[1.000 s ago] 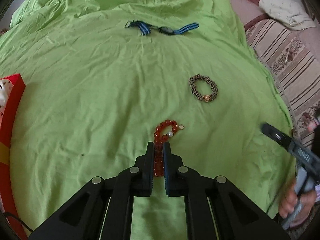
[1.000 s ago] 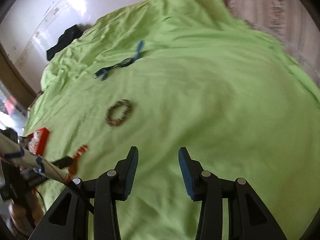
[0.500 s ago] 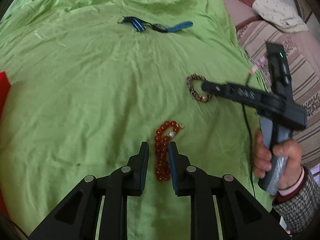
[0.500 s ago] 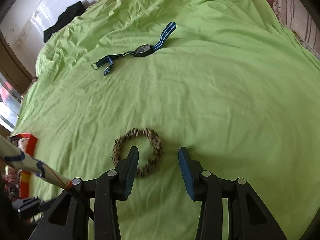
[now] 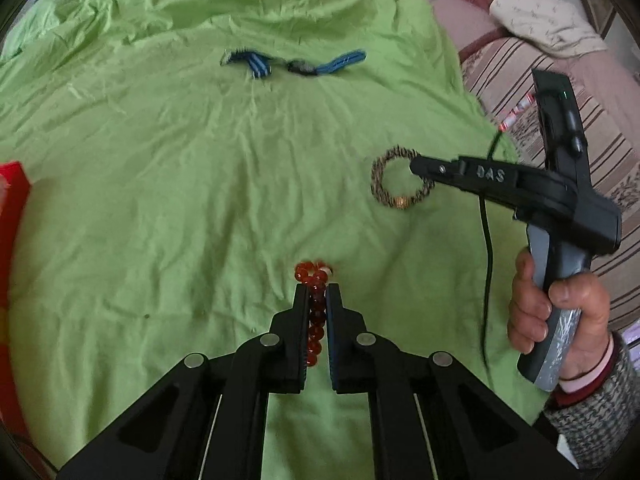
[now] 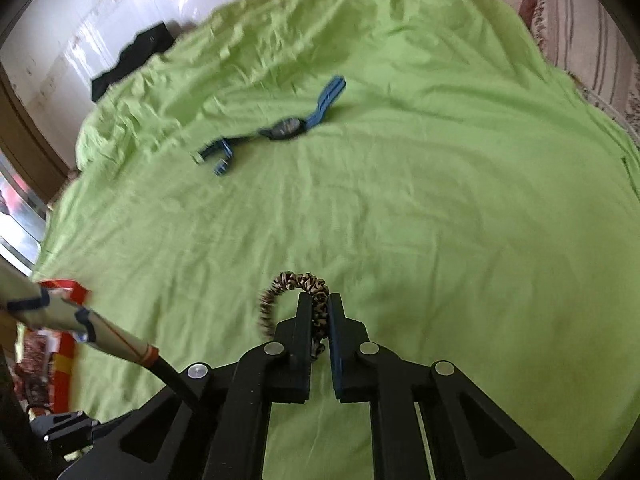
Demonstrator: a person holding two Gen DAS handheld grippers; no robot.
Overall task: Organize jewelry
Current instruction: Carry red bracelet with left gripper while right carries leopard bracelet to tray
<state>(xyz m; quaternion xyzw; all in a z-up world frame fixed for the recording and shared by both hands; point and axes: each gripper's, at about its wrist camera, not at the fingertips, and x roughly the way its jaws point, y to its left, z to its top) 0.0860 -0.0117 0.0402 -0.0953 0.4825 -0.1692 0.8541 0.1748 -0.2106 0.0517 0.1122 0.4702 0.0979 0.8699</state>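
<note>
My left gripper [image 5: 318, 292] is shut on a red bead bracelet [image 5: 314, 276] that lies on the green sheet [image 5: 160, 200]; beads run between its jaws. My right gripper [image 6: 320, 302] is shut on one side of a leopard-print bracelet [image 6: 294, 280]; in the left wrist view that bracelet [image 5: 384, 184] has a gold bead and the right gripper's tip [image 5: 420, 166] covers its far right side. A blue-strapped watch [image 5: 296, 65] lies flat at the far middle of the sheet, and also shows in the right wrist view [image 6: 286, 128].
A red box [image 5: 12, 208] sits at the left edge of the sheet; it shows in the right wrist view [image 6: 60, 292] too. A striped sofa [image 5: 540, 80] with a cushion stands past the right edge. A dark cloth [image 6: 132, 60] lies at the far corner.
My left gripper closed on the red bead bracelet. My right gripper moved onto the leopard-print bracelet and closed on its side.
</note>
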